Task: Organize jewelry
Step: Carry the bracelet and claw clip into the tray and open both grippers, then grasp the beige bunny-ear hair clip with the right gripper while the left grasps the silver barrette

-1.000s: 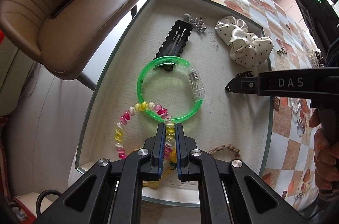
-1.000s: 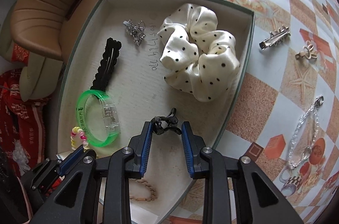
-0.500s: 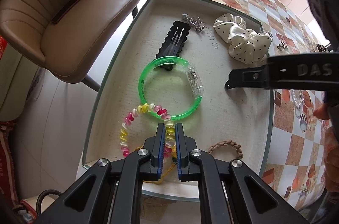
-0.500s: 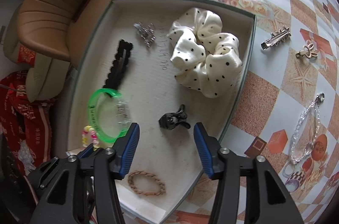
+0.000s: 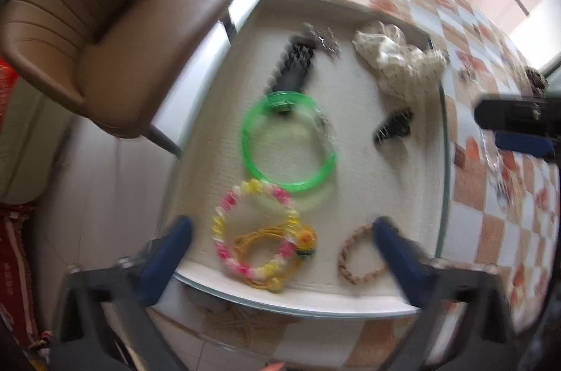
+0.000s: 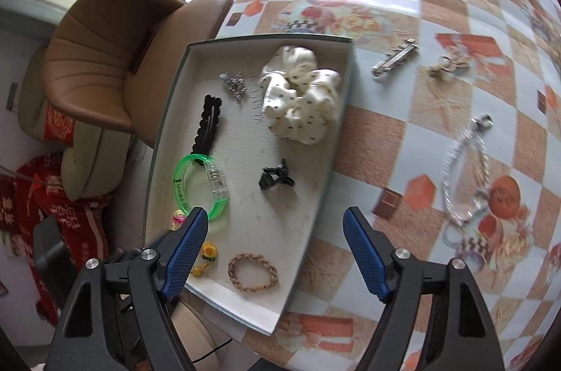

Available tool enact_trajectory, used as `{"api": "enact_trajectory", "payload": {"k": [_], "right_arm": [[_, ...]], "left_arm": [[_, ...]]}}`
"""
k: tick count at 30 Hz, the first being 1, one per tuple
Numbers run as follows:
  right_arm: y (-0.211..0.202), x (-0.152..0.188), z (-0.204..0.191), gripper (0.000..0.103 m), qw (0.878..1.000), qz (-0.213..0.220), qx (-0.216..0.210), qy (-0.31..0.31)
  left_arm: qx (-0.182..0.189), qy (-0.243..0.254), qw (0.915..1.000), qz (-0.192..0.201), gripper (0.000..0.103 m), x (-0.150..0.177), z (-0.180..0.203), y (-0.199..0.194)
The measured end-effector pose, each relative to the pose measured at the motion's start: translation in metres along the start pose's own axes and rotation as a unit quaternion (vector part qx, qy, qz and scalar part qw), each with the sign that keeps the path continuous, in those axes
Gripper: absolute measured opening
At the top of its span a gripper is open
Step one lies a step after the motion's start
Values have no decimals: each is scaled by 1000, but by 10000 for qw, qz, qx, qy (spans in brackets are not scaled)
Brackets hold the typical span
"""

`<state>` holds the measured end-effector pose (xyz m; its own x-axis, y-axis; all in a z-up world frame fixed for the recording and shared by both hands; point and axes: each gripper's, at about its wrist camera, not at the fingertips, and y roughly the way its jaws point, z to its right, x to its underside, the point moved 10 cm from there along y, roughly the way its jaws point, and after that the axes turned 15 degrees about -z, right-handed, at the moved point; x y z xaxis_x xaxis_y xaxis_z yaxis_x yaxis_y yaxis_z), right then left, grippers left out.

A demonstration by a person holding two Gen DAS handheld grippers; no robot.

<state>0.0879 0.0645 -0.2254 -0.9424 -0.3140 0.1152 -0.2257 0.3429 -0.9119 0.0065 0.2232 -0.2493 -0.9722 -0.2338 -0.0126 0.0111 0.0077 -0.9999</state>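
Showing a checkered table (image 6: 438,31) filling the right of the right wrist view, a tan chair (image 6: 105,55) sitting upper left. Holding the jewelry, a shallow tray (image 6: 336,139) lying centre frame on the table edge. Resting inside, upper part: a polka-dot scrunchie (image 6: 301,101), a black scalloped clip (image 6: 208,122) to its left, a small silver piece (image 6: 235,85) between them. Lying mid tray: a green bangle (image 6: 201,185) at left, its top touching the black clip, a small black claw clip (image 6: 275,179) at right, free on the tray floor. Sitting at the lower end: a pink and yellow bead bracelet (image 5: 256,230) overlapping a yellow flower tie (image 5: 305,241), a braided tan band (image 6: 252,272) beside them. Lying outside on the table, right: a silver barrette (image 6: 394,59), a clear chain (image 6: 463,167).

Spreading wide just now, left gripper (image 5: 280,230) framing the bead bracelet, pads clear of it, left view blurred. Opening too, right gripper (image 6: 275,230) hanging above the tray, nothing between its jaws
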Motion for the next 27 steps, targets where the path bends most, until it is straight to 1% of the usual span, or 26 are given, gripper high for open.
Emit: {"api": "enact_trajectory", "payload": {"k": [2, 5, 10, 15, 18, 22, 24, 27], "right_arm": [[-6, 4, 6, 83, 10000, 49, -40, 75], [-17, 11, 16, 83, 9995, 129, -155, 260], [-33, 21, 49, 83, 9955, 276, -262, 871], [-44, 27, 91, 83, 9876, 362, -252, 1509], [-48, 25, 117, 83, 9798, 386, -350, 1933], [-48, 9, 145, 83, 9703, 404, -467, 2339], [-46, -2, 155, 83, 9675, 407, -477, 2449], [-42, -25, 165, 82, 9644, 400, -525, 2562]], "left_arm": [[41, 115, 9999, -34, 103, -1, 3, -3], [-38, 206, 9998, -22, 103, -3, 6, -6], [-149, 494, 9986, 143, 103, -9, 10, -23], [-161, 708, 9971, 225, 103, -17, 17, -32], [-56, 810, 9965, 186, 103, -23, 24, -34], [-32, 807, 9964, 275, 103, -35, 34, -40], [-14, 776, 9965, 304, 103, -42, 39, -44], [-92, 801, 9960, 386, 103, -54, 48, -51]]}}
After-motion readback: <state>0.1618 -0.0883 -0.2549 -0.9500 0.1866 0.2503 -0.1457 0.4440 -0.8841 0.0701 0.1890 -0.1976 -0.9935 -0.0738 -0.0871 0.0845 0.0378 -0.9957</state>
